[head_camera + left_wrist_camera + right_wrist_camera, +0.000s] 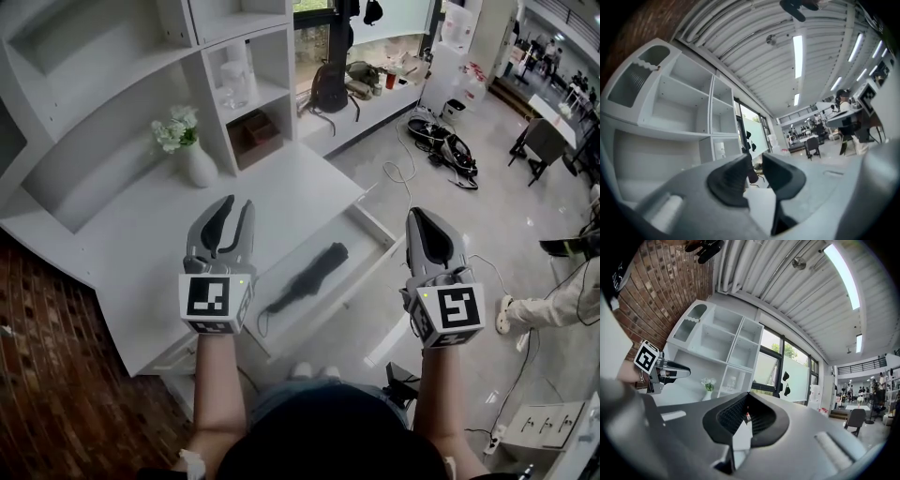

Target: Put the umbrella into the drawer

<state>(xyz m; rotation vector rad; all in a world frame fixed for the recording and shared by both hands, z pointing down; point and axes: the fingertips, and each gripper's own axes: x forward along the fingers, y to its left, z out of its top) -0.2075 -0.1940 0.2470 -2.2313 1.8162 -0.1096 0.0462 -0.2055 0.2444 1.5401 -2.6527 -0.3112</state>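
Observation:
A folded black umbrella [314, 275] lies lengthwise inside the pulled-out white drawer [382, 232] of a white cabinet. My left gripper [236, 208] is held up over the cabinet top, left of the drawer; its jaws stand a little apart with nothing between them, as the left gripper view [756, 161] also shows. My right gripper [417, 217] hovers to the right of the drawer, above the floor, shut and empty [746, 397]. Both point level towards the shelves. The umbrella is hidden in both gripper views.
A white vase of flowers [192, 155] stands on the cabinet top [141, 234] under white shelves with a glass jar [234, 84] and a brown box [255, 134]. Cables and gear [450, 145] lie on the floor; a person's leg [553, 300] is at right.

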